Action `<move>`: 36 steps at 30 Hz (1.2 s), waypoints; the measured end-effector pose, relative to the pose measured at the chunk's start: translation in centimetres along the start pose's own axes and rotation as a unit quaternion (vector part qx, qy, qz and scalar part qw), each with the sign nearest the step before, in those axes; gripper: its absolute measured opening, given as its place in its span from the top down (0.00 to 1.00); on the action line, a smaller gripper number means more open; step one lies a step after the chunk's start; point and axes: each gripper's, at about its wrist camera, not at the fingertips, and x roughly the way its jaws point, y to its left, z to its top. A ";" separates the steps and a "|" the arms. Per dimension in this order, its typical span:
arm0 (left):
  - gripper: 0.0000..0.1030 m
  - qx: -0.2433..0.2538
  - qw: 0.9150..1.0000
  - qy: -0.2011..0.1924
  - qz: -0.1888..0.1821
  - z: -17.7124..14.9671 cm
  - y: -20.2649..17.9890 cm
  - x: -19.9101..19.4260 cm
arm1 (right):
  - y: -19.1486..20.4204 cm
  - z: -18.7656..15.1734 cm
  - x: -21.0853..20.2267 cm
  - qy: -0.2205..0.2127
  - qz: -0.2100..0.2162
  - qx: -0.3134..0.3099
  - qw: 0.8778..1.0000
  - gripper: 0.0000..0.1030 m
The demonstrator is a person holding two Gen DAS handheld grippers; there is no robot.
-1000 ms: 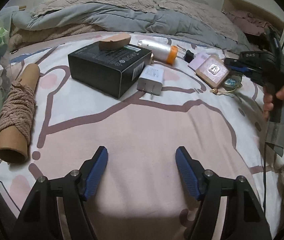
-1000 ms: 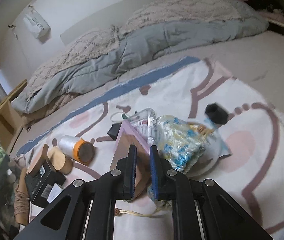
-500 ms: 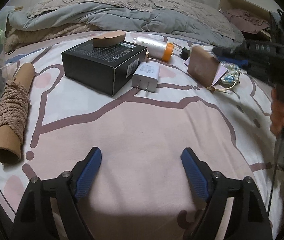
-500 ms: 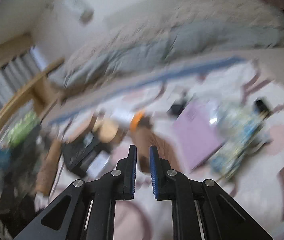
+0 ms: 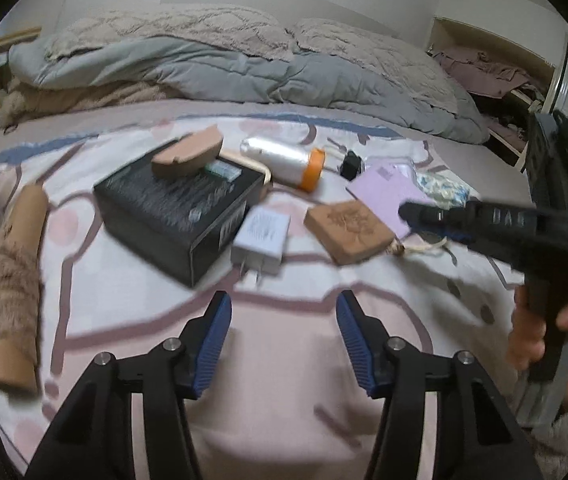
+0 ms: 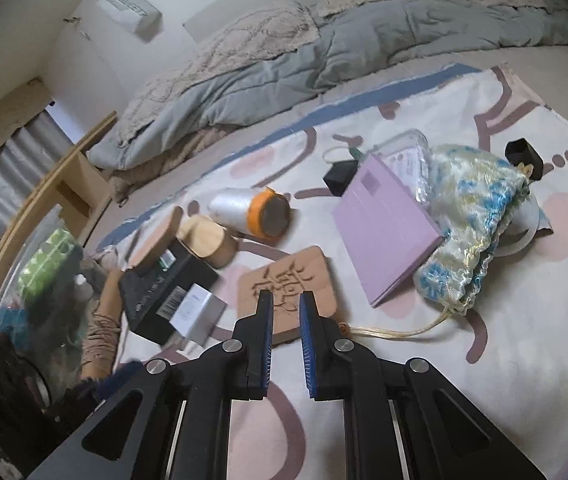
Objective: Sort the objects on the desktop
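Clearly my right gripper (image 6: pixel 286 300), nearly closed and empty, hovered nearer the wooden plaque (image 6: pixel 290 286) lying flat just ahead.

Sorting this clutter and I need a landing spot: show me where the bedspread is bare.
Bare: the broad near stretch of bedspread in front of the black box, the white charger and the carved wooden tile. Also between the cardboard tube and the box. Crowded: the far band around the orange-capped spool, purple booklet and knitted pouch.
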 end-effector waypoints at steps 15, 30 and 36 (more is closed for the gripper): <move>0.47 -0.082 0.996 0.029 0.007 3.0 5.0 5.2 | -0.1 1.0 0.4 -0.014 0.001 0.000 1.000 0.86; 0.47 -0.039 0.999 0.020 -0.008 4.4 2.0 7.9 | 0.7 3.5 5.6 -0.017 -0.031 -0.022 0.999 0.86; 0.47 -0.047 0.998 0.028 0.007 4.7 2.0 8.5 | 0.0 2.9 7.4 -0.013 -0.011 -0.014 1.000 0.86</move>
